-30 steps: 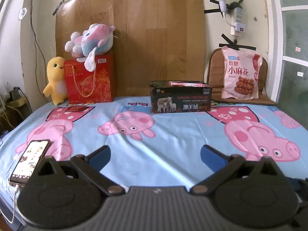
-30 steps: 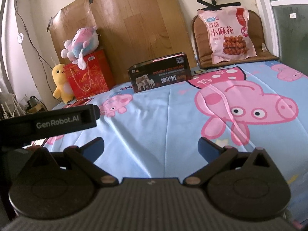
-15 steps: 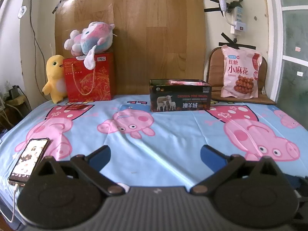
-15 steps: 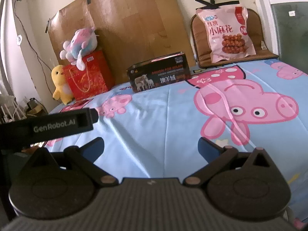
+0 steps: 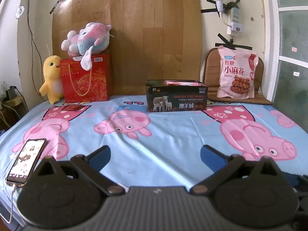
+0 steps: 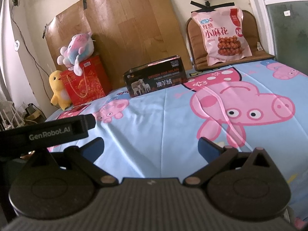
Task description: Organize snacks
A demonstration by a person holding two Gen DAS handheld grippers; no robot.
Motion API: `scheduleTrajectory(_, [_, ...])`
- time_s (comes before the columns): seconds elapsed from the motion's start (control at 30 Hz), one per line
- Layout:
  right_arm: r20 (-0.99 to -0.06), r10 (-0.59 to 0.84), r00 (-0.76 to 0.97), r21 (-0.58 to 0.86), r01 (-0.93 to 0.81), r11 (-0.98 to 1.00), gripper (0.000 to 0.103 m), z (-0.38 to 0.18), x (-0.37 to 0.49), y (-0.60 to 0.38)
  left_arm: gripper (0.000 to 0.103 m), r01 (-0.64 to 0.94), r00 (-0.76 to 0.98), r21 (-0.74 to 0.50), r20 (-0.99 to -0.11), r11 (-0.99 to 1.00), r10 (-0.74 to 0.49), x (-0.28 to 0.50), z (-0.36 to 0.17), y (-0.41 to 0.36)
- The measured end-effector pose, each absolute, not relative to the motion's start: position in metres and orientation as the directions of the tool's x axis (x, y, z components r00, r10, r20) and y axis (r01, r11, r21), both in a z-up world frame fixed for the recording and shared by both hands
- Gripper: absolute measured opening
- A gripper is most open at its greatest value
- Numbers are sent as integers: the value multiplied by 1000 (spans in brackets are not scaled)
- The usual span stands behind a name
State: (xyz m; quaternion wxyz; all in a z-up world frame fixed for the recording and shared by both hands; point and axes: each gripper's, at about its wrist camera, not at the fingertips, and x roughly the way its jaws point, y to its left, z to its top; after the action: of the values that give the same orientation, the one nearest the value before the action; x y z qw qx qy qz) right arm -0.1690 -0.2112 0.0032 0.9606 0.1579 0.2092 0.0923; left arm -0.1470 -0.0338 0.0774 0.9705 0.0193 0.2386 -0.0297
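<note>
Pink snack bag [image 5: 237, 73], printed with red Chinese characters and brown twisted snacks, leans upright against a brown cushion [image 5: 211, 71] at the bed's far right. Both grippers' blue fingers [image 5: 100, 155] spread wide, holding nothing.

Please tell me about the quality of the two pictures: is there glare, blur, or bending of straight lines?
Left wrist view: mostly sharp; the fisheye bows the door frame and the wall edges; soft sheen on the bedsheet. Right wrist view: tilted and slightly softer; pale glare streaks cross the pink pig print; the snack bag is still readable. In both, the open claws at the bottom stay dark.
</note>
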Motion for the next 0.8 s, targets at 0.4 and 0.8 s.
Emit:
scheduleTrajectory(0.4, [-412,245,878,370,-85,925,103,-3,-162,-217,103,55,880,34,-474,998,-32,-146,75,-33])
scheduleTrajectory(0.8, [-418,225,880,381,-55,923,103,-5,-161,-224,103,35,882,48,-472,998,-8,-147,76,-32])
